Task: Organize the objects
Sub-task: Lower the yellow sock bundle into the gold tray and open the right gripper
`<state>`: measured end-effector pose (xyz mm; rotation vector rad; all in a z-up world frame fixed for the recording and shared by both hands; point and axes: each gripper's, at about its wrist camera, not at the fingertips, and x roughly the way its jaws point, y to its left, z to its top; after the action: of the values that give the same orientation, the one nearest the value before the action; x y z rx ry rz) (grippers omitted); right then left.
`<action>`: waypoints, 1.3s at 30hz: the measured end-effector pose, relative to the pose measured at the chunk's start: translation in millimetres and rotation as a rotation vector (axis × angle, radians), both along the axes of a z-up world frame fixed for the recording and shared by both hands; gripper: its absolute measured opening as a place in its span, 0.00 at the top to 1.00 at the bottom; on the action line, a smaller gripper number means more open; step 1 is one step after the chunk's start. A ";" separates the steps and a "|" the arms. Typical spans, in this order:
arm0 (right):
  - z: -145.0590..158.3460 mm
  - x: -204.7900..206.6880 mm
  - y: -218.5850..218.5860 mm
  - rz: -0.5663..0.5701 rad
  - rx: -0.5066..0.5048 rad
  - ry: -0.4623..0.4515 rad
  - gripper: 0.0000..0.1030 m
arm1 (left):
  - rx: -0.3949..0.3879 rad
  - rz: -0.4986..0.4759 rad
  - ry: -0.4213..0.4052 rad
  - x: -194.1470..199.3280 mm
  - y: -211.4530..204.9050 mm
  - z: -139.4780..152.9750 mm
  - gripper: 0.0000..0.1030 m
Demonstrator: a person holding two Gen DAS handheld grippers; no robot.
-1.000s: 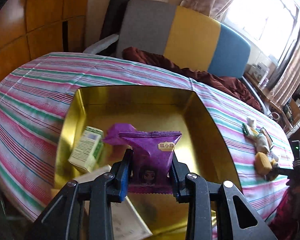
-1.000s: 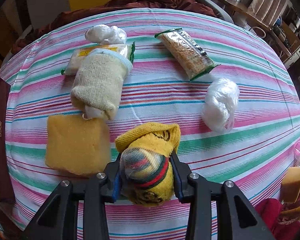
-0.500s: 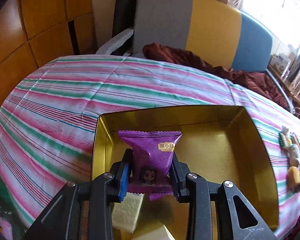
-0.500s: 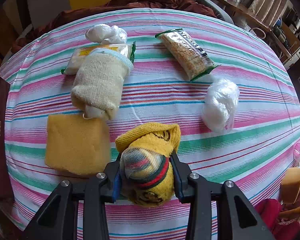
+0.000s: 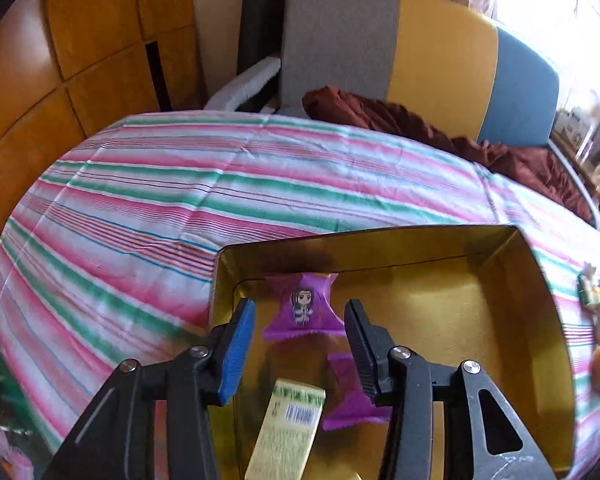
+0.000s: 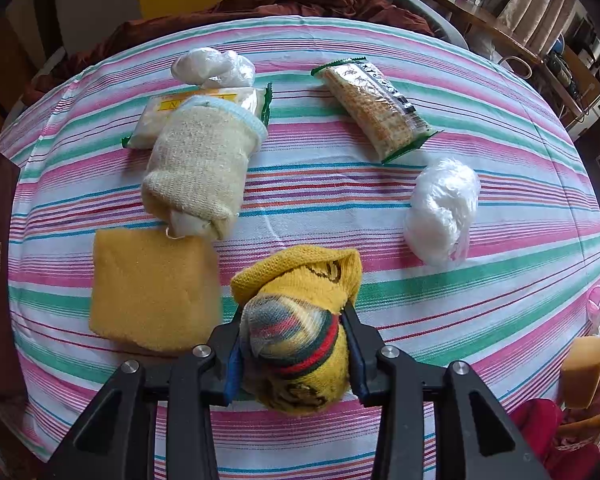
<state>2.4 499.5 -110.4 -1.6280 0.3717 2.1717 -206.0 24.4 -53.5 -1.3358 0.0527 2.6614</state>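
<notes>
Left gripper point(image 5: 300, 322) spread wide over purple packet point(image 5: 302, 307) lying crosswise in gold tin point(image 5: 540, 280), right gripper point(image 6: 294, 346) clamping rolled sock point(image 6: 300, 332) pointing forward

surface: tabletop under pink-green striped cloth point(image 6: 380, 200) | upper left: beige knitted sock roll point(image 6: 204, 168) | left: yellow sponge square point(image 6: 152, 288) | right: crumpled clear plastic bag point(image 6: 440, 208) | upper centre: foil-wrapped cracker pack point(image 6: 376, 108)

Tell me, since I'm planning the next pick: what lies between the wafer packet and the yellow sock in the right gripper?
Only bare striped tablecloth lies between the wafer packet and the yellow sock, as the right wrist view shows.
</notes>
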 end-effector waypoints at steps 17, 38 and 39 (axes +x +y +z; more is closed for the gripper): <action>43.8 19.7 8.2 -0.076 -0.032 0.226 0.65 | -0.018 -0.034 0.203 131.5 -6.7 43.5 0.38; 64.1 -108.0 -282.7 0.522 -0.295 0.300 0.64 | -0.002 0.014 0.200 147.8 -45.9 37.9 0.29; 57.1 -114.4 -294.5 0.532 -0.304 0.284 0.64 | 0.002 0.028 0.203 147.4 -51.3 39.0 0.28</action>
<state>-112.0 205.0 -53.3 -1.7220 0.3993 2.8828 -58.6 -27.0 -14.5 -1.0692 0.0556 2.8099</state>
